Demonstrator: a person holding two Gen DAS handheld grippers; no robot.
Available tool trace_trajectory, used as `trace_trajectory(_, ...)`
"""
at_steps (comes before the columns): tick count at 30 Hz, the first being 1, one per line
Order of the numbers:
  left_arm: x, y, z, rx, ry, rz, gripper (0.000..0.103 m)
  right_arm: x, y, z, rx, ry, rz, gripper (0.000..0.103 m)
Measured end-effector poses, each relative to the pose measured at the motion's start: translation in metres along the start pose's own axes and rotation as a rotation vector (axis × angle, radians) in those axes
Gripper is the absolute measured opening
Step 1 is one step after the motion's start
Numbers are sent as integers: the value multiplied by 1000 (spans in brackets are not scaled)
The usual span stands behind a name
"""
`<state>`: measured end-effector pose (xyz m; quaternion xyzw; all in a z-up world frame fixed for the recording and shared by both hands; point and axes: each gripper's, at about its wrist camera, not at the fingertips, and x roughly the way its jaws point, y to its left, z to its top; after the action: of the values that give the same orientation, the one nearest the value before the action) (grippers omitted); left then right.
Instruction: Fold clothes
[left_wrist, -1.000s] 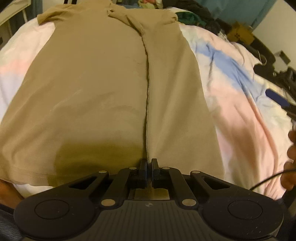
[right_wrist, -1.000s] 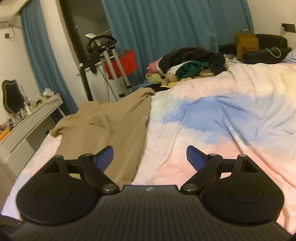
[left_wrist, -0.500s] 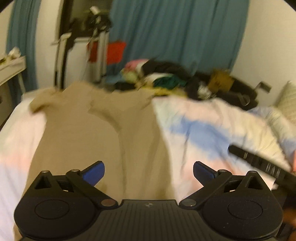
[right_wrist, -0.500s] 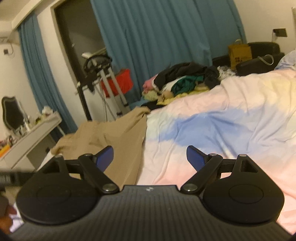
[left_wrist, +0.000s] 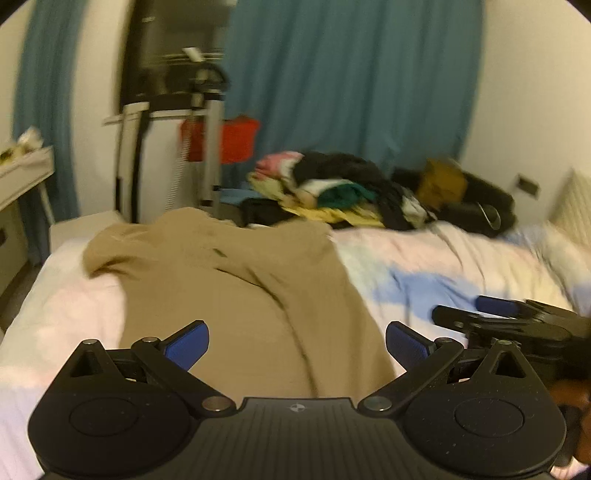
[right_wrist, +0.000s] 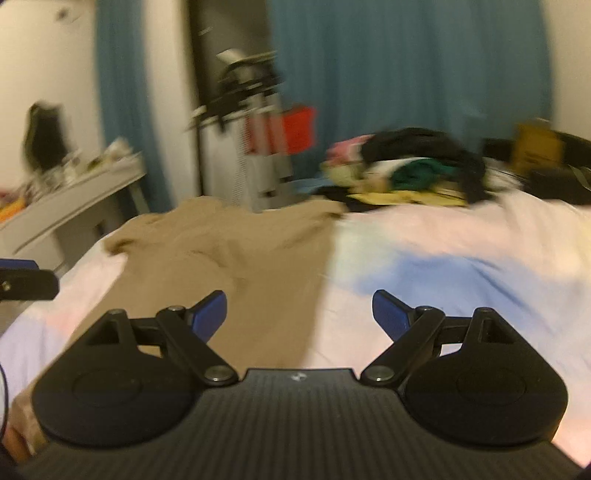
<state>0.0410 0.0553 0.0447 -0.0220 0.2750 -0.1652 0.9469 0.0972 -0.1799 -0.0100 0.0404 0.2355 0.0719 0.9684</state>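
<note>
Before you lies a bed spread with a pastel pink, blue and white cover (left_wrist: 461, 258). Behind it hang long teal curtains (left_wrist: 351, 81). Against them you see a red box-shaped item (left_wrist: 236, 138) beside a blurred metal-framed stand (left_wrist: 207, 110). At your far left stands a white dressing table (right_wrist: 74, 199) carrying small clutter. At the far right, a mustard-yellow paper bag (right_wrist: 535, 147) rests among dark bags (left_wrist: 480, 206).

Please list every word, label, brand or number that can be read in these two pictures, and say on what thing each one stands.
No readable text in either view.
Left gripper: a small round emblem on its body, no letters.
Right gripper: a small pale mark on its body, too blurred to read.
Yellow-brown bag: possibly dark print, too blurred to read.
Tan shirt: no print visible.
</note>
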Motion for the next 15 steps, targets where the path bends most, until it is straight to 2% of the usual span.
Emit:
trace_trajectory(2,0,24,1,-30,-23,17,103,35,22,26,-72,28,35,87)
trace_trajectory(4,4,46,-3,-41,-31,68,103,75,52,43,-144,63,82,87)
trace_trajectory(7,22,80,-10,-107,25,107,103,139,103,64,-243,127,164,87)
trace_trajectory(10,36,113,-15,-223,58,112,103,206,161,68,-264,196,267,86)
trace_trajectory(15,42,156,-23,-381,31,121,103,271,257,59,-510,102,399,86)
